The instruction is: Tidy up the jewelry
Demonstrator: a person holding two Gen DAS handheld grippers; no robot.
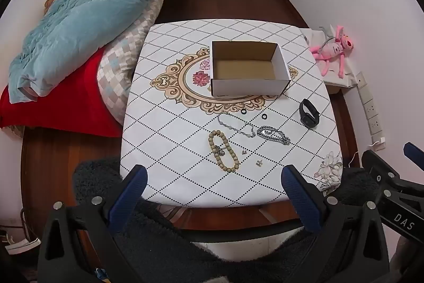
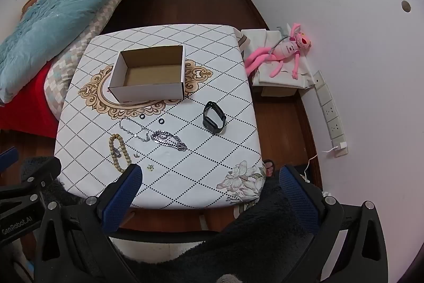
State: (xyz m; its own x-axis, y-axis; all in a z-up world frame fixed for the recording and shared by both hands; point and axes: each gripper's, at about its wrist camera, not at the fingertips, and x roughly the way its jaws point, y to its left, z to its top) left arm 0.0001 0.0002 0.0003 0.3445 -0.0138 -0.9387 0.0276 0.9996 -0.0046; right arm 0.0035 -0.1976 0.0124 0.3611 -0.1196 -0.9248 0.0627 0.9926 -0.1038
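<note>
Blue ribbed fingertips [image 1: 132, 182] are framing the near edge of the table [image 1: 185, 192] as the left gripper [image 1: 214, 186] is hovering with its jaws spread wide and nothing between them. Over on the other side, the right gripper [image 2: 209, 186] is doing the same: fingers apart, empty, poised above the table's near right corner. Both are hanging back from the goods, which looks to me like a sizing-up stance before the first pick.

Jewelry is lying loose across the patterned cloth, all of it outside the box [image 1: 249, 68]. That box, plain cardboard with white outer walls and an open top, is sitting empty in the middle of the table, just beyond the pieces; it seems placed there as the collecting spot.

Nearest is the bead bracelet [image 1: 223, 151], dull tan round beads in a long loop with a small metal charm lying inside it. Just beside it two tiny earrings [image 1: 258, 163] are resting apart. Further in, a thin silver necklace [image 1: 234, 123] is trailing in a curve, touching or almost touching a heavier silver chain [image 1: 273, 135], which is bunched in links. Two small black rings [image 1: 263, 116] are sitting near the box front. Off to the right, well apart, a black wristband [image 2: 214, 118] is standing on edge, smooth and rubbery-looking.
</note>
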